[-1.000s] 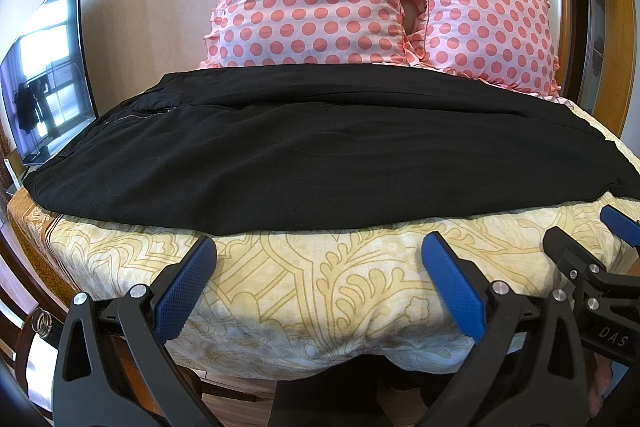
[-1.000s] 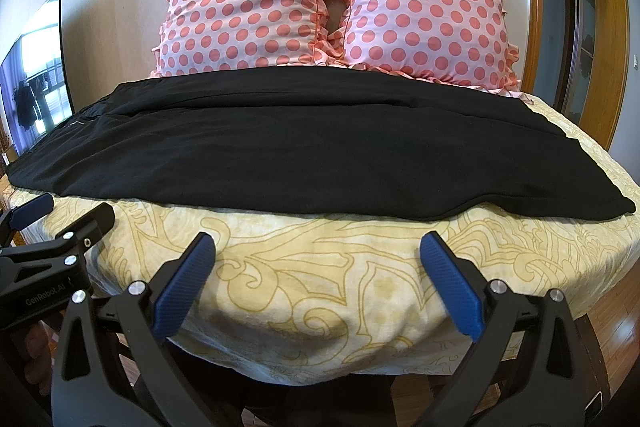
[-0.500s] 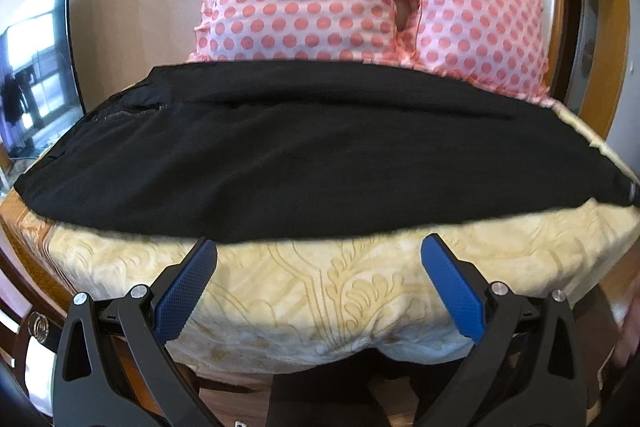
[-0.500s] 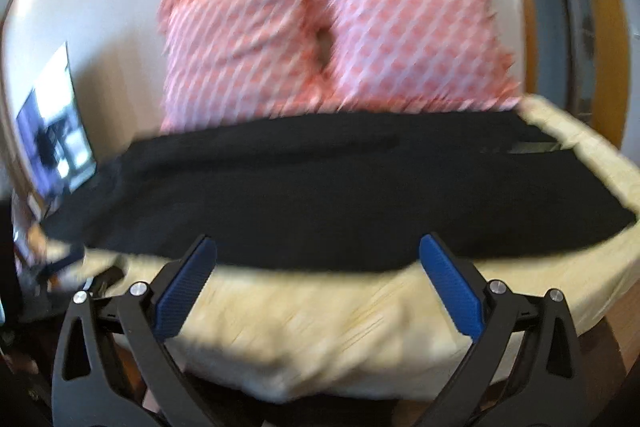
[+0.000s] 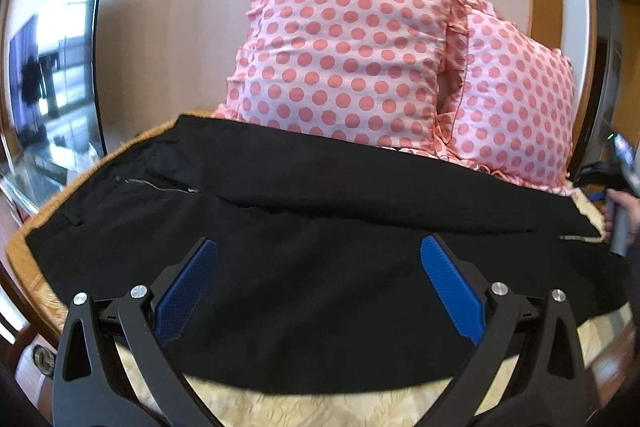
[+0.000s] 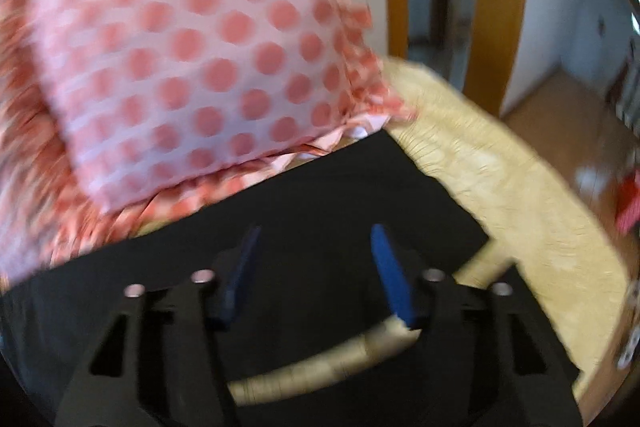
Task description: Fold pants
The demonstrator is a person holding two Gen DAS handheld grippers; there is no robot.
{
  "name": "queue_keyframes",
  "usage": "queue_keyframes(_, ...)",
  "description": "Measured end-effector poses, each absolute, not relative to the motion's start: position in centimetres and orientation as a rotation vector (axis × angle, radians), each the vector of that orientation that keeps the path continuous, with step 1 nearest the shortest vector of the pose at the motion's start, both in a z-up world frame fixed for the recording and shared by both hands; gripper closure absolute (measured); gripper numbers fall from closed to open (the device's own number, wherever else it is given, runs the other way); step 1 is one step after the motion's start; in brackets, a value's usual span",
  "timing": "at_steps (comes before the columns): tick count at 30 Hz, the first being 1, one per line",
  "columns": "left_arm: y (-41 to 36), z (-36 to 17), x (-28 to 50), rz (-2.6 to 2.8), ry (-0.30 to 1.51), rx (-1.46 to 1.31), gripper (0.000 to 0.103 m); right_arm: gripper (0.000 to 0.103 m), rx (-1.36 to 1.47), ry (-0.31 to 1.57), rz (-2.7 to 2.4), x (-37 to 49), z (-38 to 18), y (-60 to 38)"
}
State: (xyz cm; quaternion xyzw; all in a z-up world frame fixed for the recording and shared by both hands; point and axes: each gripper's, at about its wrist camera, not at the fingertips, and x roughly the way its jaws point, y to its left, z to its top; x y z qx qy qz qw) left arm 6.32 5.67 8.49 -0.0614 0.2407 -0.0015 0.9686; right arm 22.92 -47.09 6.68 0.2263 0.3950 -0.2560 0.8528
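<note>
Black pants lie spread flat across the bed, waistband and zipper at the left, leg ends at the right. My left gripper is open, hovering over the near edge of the pants at their middle. My right gripper is open, jaws narrower, above the leg-end corner of the pants at the right side of the bed; this view is blurred. The right gripper and the hand holding it also show at the far right of the left wrist view.
Two pink polka-dot pillows stand against the wall behind the pants. The cream patterned bedspread shows around the pants. A dark screen stands left of the bed. Wooden door frame and floor lie to the right.
Both grippers moved forward over the pants. The right gripper swung to the right, to the leg ends, and its jaws narrowed. The left gripper moved up over the near edge.
</note>
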Motion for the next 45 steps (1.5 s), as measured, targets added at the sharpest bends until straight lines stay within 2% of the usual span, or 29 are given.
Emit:
queue_keyframes(2, 5.9, 8.1, 7.2, -0.002, 0.503, -0.127, 0.001, 0.073, 0.565, 0.866, -0.595, 25.5, 4.7, -49.6)
queue_keyframes(3, 6.0, 8.0, 7.6, 0.000, 0.508, -0.121, 0.001, 0.074, 0.595, 0.876, -0.617, 26.2, 4.0, -50.4)
queue_keyframes(9, 6.5, 7.5, 9.5, 0.007, 0.518, -0.107, 0.001, 0.073, 0.706, 0.846, -0.728, 29.2, 1.6, -53.1)
queue_keyframes(13, 6.4, 7.1, 10.4, -0.001, 0.531, -0.099, 0.001, 0.060, 0.739, 0.811, -0.731, 29.9, 1.2, -53.7)
queue_keyframes(15, 6.3, 6.7, 10.5, -0.004, 0.543, -0.099, 0.001, 0.062, 0.646, 0.838, -0.754, 30.7, 0.9, -53.3)
queue_keyframes(18, 6.3, 6.5, 10.6, -0.005, 0.556, -0.107, 0.001, 0.075, 0.471, 0.876, -0.781, 31.6, 0.6, -52.2)
queue_keyframes(20, 6.5, 6.5, 10.4, -0.003, 0.559, -0.118, 0.001, 0.096, 0.483, 0.850, -0.767, 30.5, 0.3, -52.4)
queue_keyframes(22, 6.8, 6.7, 10.0, 0.004, 0.554, -0.123, 0.001, 0.102, 0.576, 0.809, -0.692, 28.7, 0.2, -53.4)
queue_keyframes(26, 7.7, 7.2, 9.2, 0.019, 0.537, -0.130, 0.001, 0.103, 0.691, 0.696, -0.564, 23.7, 1.3, -54.0)
queue_keyframes(32, 8.4, 7.9, 8.0, 0.023, 0.505, -0.137, 0.001, 0.103, 0.776, 0.548, -0.393, 11.1, 3.7, -50.8)
queue_keyframes(37, 9.2, 8.1, 7.6, 0.001, 0.490, -0.162, 0.001, 0.103, 0.885, 0.556, -0.330, 2.8, 1.5, -48.8)
queue_keyframes(40, 9.8, 8.6, 8.3, 0.005, 0.492, -0.165, 0.001, 0.102, 0.974, 0.593, -0.293, 1.3, -0.4, -49.1)
queue_keyframes(42, 10.2, 9.1, 9.0, 0.009, 0.494, -0.161, 0.001, 0.098, 1.020, 0.612, -0.298, 1.1, -1.1, -49.7)
queue_keyframes(45, 10.9, 9.9, 10.2, 0.022, 0.495, -0.143, 0.001, 0.080, 1.092, 0.596, -0.309, 1.0, -1.5, -50.3)
